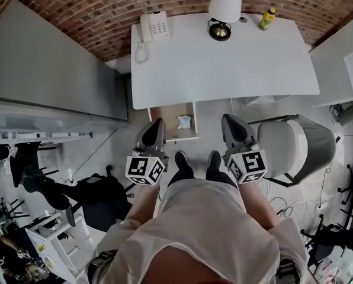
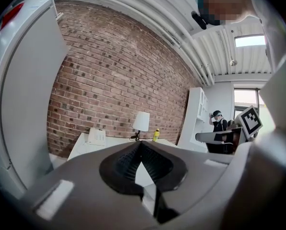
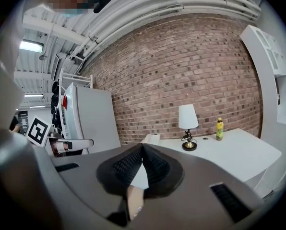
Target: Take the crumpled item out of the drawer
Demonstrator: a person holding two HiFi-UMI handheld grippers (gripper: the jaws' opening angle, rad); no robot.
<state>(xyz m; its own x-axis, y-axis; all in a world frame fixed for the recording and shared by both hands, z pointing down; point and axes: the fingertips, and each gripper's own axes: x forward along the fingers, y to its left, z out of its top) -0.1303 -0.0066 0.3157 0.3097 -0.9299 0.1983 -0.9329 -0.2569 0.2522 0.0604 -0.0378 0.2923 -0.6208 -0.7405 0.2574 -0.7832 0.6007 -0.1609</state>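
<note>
A person in a white shirt (image 1: 206, 229) fills the bottom centre of the head view, standing in dark shoes (image 1: 182, 161) before a white desk (image 1: 224, 70) set against a brick wall. At lower left of centre, the left gripper (image 1: 158, 123) points toward the desk with its jaws closed tip to tip and nothing between them, well short of the drawer. Just right of it, under the desk's front edge, the wooden drawer (image 1: 163, 116) stands pulled open. The crumpled item (image 1: 184, 122), a small white wad, lies in the drawer's right half, near its right wall, and neither claw touches it. Further right, the right gripper (image 1: 227, 119) is held level with its partner, its jaws likewise pressed together and empty, hanging over the floor beside the drawer. A grey chair (image 1: 301, 147) stands at the right edge of the scene, just beyond that gripper. On the desktop along the top of the frame sit a white telephone (image 1: 154, 25), a lamp (image 1: 224, 5) with a white shade and a yellow bottle (image 1: 267, 18), in that order from left to right.
</note>
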